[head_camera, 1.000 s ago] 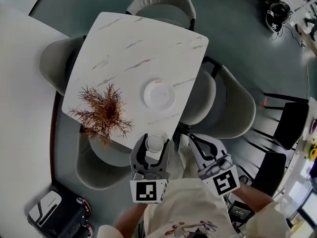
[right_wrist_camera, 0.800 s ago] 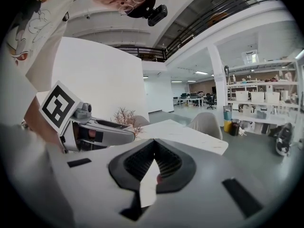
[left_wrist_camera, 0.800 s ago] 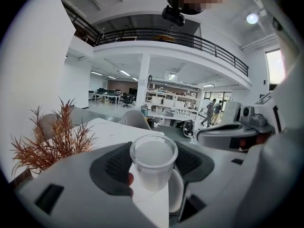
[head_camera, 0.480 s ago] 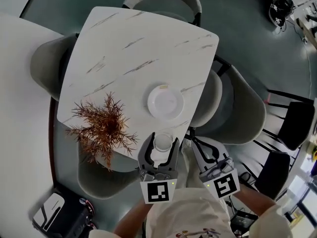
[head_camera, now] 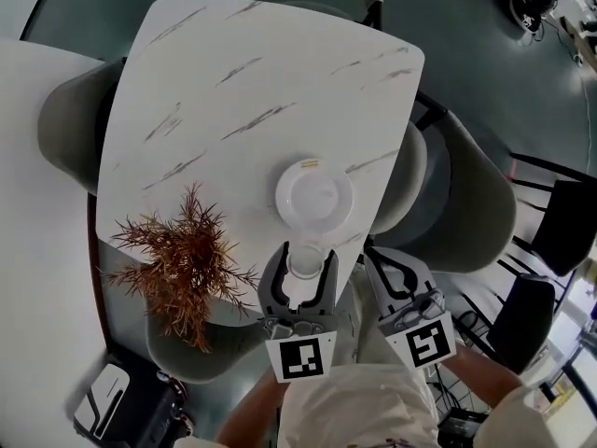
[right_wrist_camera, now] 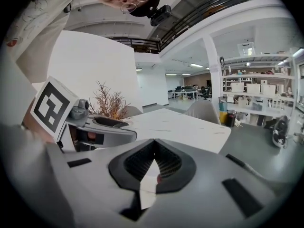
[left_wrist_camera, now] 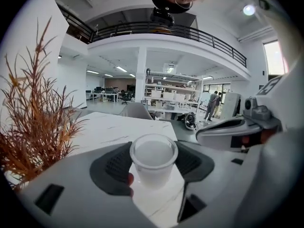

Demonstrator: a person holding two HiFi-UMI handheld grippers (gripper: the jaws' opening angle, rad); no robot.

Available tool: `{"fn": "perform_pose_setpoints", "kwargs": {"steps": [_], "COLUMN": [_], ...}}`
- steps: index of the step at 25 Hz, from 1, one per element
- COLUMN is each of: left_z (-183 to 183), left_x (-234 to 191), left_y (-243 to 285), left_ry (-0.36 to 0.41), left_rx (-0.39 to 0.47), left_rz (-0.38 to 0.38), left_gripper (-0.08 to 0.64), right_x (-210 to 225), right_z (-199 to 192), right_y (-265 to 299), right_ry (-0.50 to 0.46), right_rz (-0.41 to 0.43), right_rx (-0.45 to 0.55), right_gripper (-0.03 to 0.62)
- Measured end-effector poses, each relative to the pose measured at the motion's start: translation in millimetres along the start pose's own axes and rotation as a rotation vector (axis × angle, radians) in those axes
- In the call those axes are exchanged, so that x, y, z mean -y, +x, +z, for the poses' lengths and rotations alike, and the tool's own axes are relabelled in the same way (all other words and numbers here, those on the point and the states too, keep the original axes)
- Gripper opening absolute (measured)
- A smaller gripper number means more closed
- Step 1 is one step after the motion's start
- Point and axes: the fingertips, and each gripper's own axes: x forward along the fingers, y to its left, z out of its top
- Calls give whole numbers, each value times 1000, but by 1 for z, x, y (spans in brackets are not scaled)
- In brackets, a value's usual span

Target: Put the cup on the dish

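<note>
Cup (left_wrist_camera: 153, 158) clamped upright by left gripper (head_camera: 302, 260) at near edge of table (head_camera: 233, 82), just short of dish (head_camera: 314, 194) (upright grip judged suited to straight set-down); right gripper (right_wrist_camera: 153, 159) pinched closed, empty, parked aside

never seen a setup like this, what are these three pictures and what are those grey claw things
There is no robot: a person holds a two-jaw tool in each hand. One picture comes from a camera on their head, looking down. The other two come from cameras riding on each tool, looking along its jaws. On the table are a white dish and a brown plant. The left gripper has its jaws closed on a cup near the table's edge, short of the dish. The right gripper is shut and empty.
</note>
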Motion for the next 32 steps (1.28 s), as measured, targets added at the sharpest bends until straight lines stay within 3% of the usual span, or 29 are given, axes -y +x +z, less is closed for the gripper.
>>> {"fn": "perform_pose_setpoints", "kwargs": {"steps": [4,7,8,22,32], "left_z": [-11,-21,-24,-62,-60], "left_x": [-7,-4,-3,-12,-12], "left_y": [17,29,33,75,84], "left_ry": [4,164,186,157,140], "left_rx": [-7,-55,-66,-95,-62], "left_rz": [8,-50,-58,-28,-19], "left_gripper": [273,272,273,272,272], "right_x": [11,15,16,40,40], "right_z": [-7,-15,-18,-61,-67], "right_y": [14,24,27,51,57], "right_ry": [11,9,15,50,82], "right_rz": [-18,-15,-14,-32,-44], "right_rx": [4,-4,-10,-70,-68], "right_gripper": [6,6,6,6,6]}}
